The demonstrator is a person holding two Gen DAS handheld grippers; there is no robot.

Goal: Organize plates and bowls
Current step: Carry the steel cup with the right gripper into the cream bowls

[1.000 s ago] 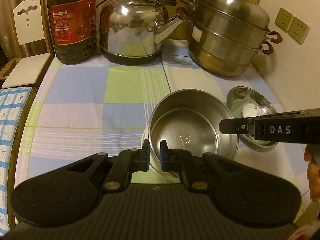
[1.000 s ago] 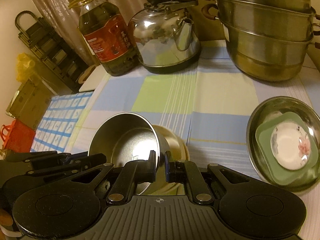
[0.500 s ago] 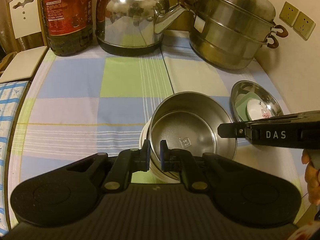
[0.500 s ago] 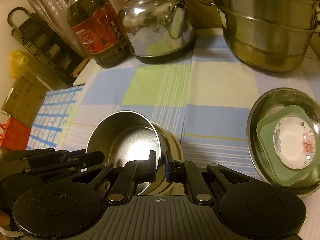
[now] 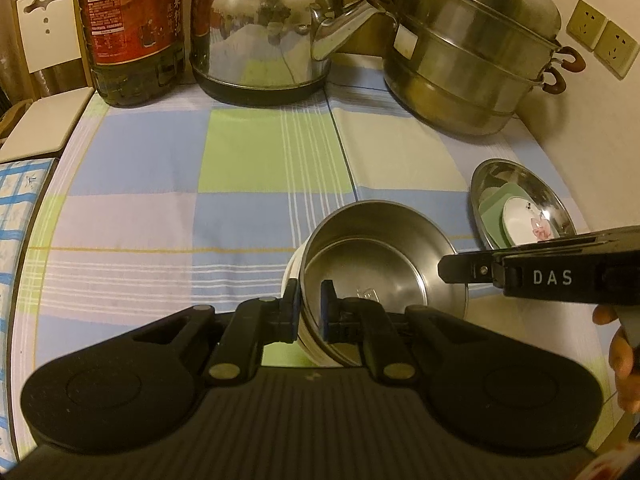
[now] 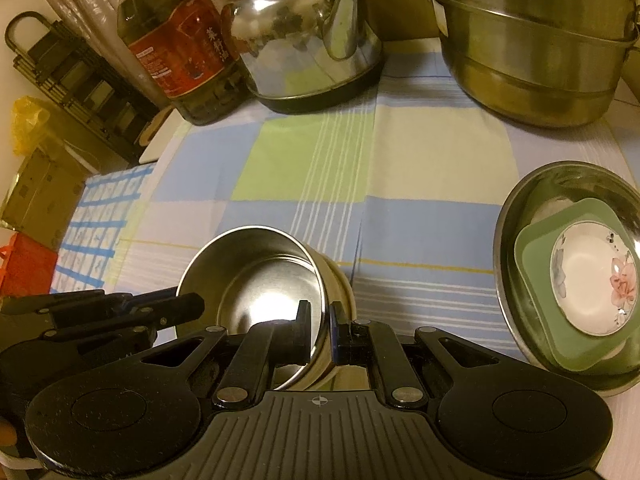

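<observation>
A steel bowl (image 5: 384,264) sits nested in a white bowl (image 5: 294,280); the pair is tilted and held above the checked cloth. My left gripper (image 5: 309,308) is shut on the near rims of both bowls. My right gripper (image 6: 320,332) is shut on the opposite rim of the steel bowl (image 6: 256,280); it also shows in the left wrist view (image 5: 472,270). A steel plate (image 6: 560,184) at the right holds a green square plate (image 6: 536,248) and a flowered white dish (image 6: 592,284).
A big oil bottle (image 5: 132,28), a steel kettle (image 5: 264,28) and a stacked steel steamer pot (image 5: 476,48) stand along the back. A wall with sockets (image 5: 604,40) is at the right. The table's left edge (image 5: 44,208) borders a blue patterned surface.
Both grippers have moved forward together with the nested bowls; the kettle, bottle and steamer now look closer. Both grips are unchanged.
</observation>
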